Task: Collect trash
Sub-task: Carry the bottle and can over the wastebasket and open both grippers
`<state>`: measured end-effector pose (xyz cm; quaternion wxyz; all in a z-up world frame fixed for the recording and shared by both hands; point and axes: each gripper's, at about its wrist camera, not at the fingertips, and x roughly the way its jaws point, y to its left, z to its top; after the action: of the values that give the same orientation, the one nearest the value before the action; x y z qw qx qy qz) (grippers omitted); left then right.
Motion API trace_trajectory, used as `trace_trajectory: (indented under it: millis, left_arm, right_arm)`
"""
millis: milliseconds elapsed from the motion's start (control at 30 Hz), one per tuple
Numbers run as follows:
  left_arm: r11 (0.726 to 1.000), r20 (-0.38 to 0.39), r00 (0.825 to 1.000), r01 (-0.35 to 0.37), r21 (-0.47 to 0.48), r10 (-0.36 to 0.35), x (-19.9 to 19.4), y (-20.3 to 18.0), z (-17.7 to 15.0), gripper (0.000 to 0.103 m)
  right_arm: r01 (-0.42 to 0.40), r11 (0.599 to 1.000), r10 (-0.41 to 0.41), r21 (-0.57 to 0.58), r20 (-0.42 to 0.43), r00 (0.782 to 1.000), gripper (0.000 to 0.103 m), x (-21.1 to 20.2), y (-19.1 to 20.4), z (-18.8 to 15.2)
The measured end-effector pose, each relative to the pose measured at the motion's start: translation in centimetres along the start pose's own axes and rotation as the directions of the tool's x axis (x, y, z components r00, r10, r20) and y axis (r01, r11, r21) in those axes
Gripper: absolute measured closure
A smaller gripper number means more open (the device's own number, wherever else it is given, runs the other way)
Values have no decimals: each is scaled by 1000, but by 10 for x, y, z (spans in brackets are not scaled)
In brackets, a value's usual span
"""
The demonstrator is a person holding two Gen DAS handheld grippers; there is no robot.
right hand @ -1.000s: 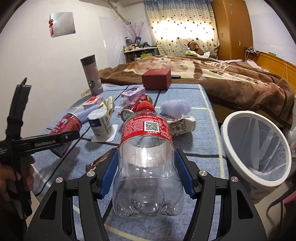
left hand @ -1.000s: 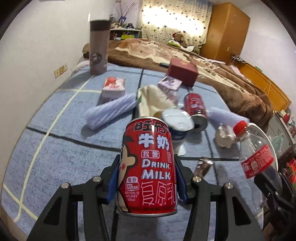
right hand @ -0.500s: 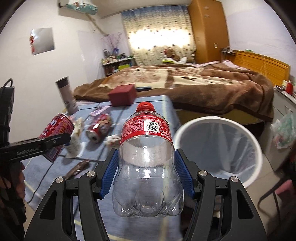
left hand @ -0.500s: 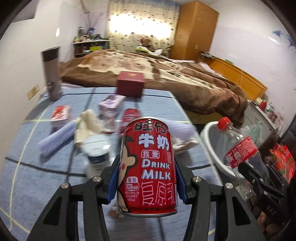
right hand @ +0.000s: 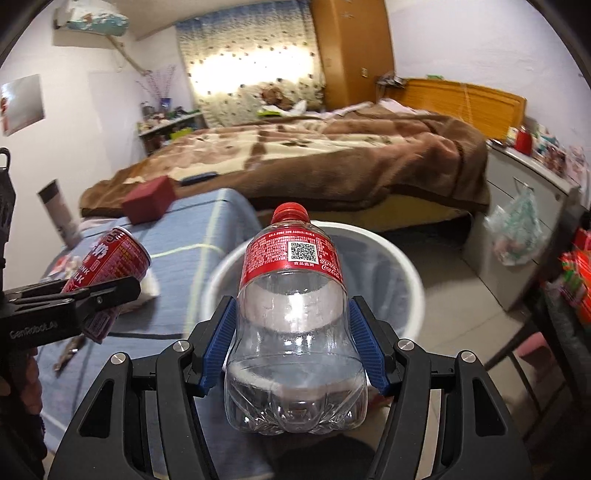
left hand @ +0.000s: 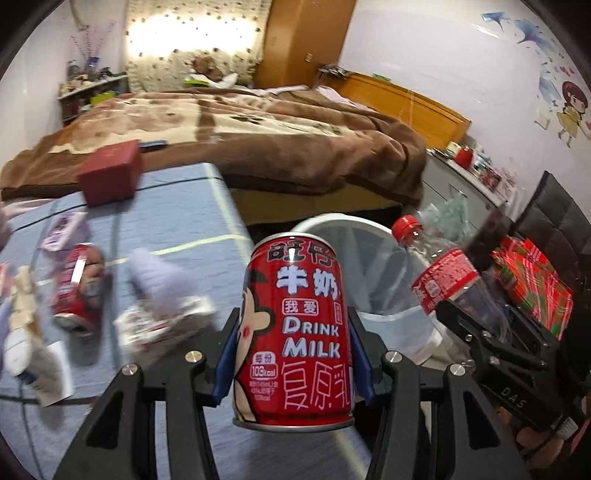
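You are gripping the milk can [left hand: 293, 332] in the left hand-held gripper [left hand: 291, 350] above the table's [left hand: 177, 206] right edge and the plastic bottle [right hand: 295, 314] in the right hand-held gripper [right hand: 295, 350] above the bin [right hand: 410, 273], risking a rim bounce.

You're in a bedroom with pale walls [right hand: 461, 33]: bed under a brown blanket [right hand: 332, 155] at 12 o'clock, bright patterned curtain [right hand: 251, 70] behind it, wooden wardrobe [right hand: 351, 48] at 1 o'clock. Orange headboard [right hand: 472, 99] and grey cabinet [right hand: 517, 221] sit at 2–3 o'clock, cluttered shelf [right hand: 170, 122] at 10. Tiled floor [right hand: 461, 306] lower right; cartoon wall stickers [left hand: 565, 107] at 2 in your left view.
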<state>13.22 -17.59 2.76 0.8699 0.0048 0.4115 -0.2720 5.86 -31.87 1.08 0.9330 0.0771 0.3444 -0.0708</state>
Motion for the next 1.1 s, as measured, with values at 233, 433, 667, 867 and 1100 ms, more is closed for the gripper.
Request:
trace_trajectory:
  millis: [233,433,667,867,1100]
  left_arm:
    - [999,-60,998,37,37,-35,33,-34,10,49]
    - [998,-115,992,49,51,-43,62,-47,19,49]
    - [998,-139,989,58,28,-54,79,-45,24,36]
    - [997,-113,991,69,25,-66,73,-43,27,31]
    - [999,-89,995,52,9,-51,56,-29,23,31]
  right_arm:
    - [42,999,-40,30,-65,997,40,18,-32,1]
    - [33,999,-29,31,-125,992,40,33,-49,4]
    - [6,1000,-7,-4,-178,984,39,48,-55,5]
    - [10,1000,-15,-30,-169,985,38,45,-57,3]
    - [1,1000,1,8,-154,988,38,41,-58,1]
